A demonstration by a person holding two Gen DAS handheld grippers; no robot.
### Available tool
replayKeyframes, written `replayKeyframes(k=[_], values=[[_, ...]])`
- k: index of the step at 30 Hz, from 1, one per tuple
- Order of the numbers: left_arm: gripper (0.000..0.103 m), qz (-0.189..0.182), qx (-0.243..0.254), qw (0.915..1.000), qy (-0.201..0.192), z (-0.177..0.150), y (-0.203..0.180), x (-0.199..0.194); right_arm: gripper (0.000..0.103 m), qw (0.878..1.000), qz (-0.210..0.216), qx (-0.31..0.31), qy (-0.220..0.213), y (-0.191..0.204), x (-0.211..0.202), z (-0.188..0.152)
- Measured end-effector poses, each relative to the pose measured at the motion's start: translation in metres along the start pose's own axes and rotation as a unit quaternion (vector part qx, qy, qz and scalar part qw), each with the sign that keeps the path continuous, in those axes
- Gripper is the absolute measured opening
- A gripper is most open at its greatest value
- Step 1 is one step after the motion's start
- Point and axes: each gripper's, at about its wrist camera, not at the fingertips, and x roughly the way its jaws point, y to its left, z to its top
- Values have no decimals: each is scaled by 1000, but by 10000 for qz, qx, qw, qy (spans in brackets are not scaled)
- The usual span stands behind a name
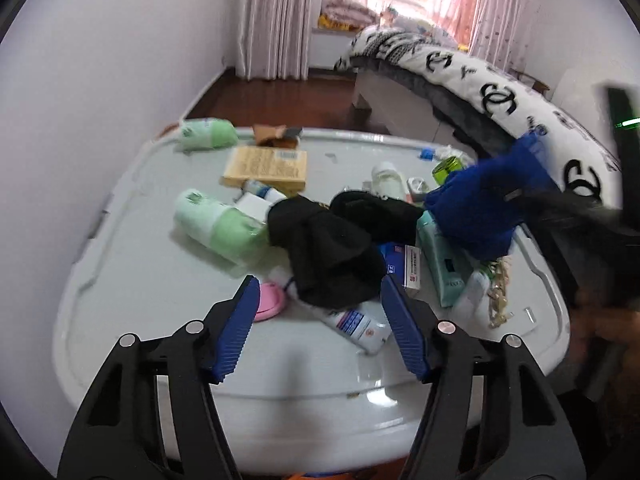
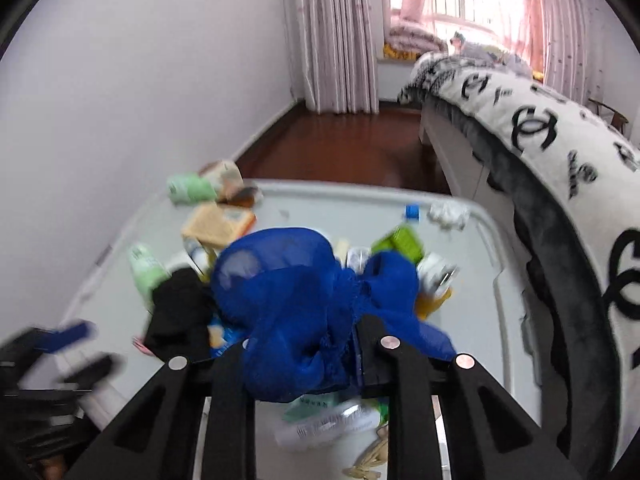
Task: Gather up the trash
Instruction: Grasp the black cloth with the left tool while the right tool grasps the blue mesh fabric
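Note:
A blue mesh cloth (image 2: 288,292) is bunched between the fingers of my right gripper (image 2: 304,348), which is shut on it; the cloth hides the fingertips. The same blue cloth (image 1: 488,204) shows at the right of the left wrist view, above the pile. My left gripper (image 1: 318,312) is open just in front of a crumpled black cloth (image 1: 332,256), whose near edge lies between the blue pads (image 1: 236,324) without being pressed. A white tube (image 1: 352,324) and a pink disc (image 1: 270,300) lie under and beside the black cloth. The blurred left gripper (image 2: 68,336) shows at the lower left of the right wrist view.
The litter lies on a white table (image 1: 160,300): green tissue packs (image 1: 216,224), a yellow box (image 1: 266,166), a red and white medicine box (image 1: 414,270), a green bottle (image 1: 448,168), a gold chain (image 1: 498,300). A bed with a black and white blanket (image 2: 560,152) runs along the right.

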Motion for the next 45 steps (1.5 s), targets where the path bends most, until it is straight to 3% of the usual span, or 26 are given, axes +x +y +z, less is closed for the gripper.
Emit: replayKeyframes(k=[6, 14, 15, 17, 25, 27, 32, 34, 38, 41, 45], values=[[61, 69, -78, 9997, 199, 10, -10, 44, 18, 9989, 103, -137, -432, 0, -29, 12], [61, 149, -358, 9986, 361, 20, -10, 78, 18, 9991, 151, -88, -374, -10, -29, 12], [56, 142, -380, 9986, 341, 20, -10, 80, 18, 9991, 155, -45, -387, -12, -30, 12], [9, 38, -316, 9991, 289, 24, -9, 85, 18, 9991, 150, -19, -389, -14, -31, 12], [6, 175, 47, 9998, -109, 23, -10, 48, 21, 9995, 118, 64, -293, -24, -28, 10], [6, 178, 47, 9997, -184, 21, -7, 33, 32, 9997, 201, 46, -128, -26, -23, 7], [6, 69, 72, 9996, -268, 6, -6, -2, 41, 9981, 401, -278, 378, -13, -3, -15], [6, 28, 107, 9996, -243, -2, -6, -11, 59, 9965, 522, -319, 570, -3, 6, -23], [6, -60, 24, 9997, -217, -19, 0, -20, 79, 9949, 471, -485, 755, 16, 24, -37], [6, -58, 18, 9997, -217, -24, 2, -20, 94, 9926, 146, -652, 1018, 26, 45, -47], [6, -125, -6, 9997, -216, -23, 3, -21, 94, 9908, -24, -671, 1178, 25, 68, -53]])
